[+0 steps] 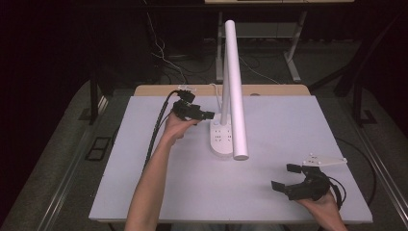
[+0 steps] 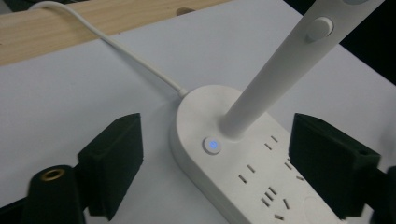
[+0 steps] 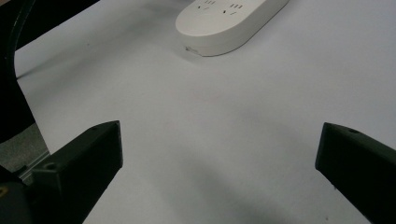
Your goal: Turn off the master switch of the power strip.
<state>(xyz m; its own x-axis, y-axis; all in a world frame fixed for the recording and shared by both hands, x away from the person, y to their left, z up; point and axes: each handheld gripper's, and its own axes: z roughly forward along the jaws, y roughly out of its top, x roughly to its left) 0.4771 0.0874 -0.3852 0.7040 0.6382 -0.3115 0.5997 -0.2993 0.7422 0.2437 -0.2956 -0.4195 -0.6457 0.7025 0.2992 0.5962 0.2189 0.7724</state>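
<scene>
We see 2 black grippers: our left gripper trails a thick black cable, and our right gripper carries a grey three-cornered plate. Each has 2 blocky black jaws. Both forearms are bare, with no sleeves.

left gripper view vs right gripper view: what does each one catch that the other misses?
Left gripper view alone: the round button lit blue on the lamp base, the white stem rising from it, the white power cord, and a wooden strip along the table's far edge. Right gripper view alone: the base's rounded far end with bare tabletop before it, and a dark cable at the frame's left. Both: the white socket base, the white table surface, and their own jaws standing wide apart.
</scene>
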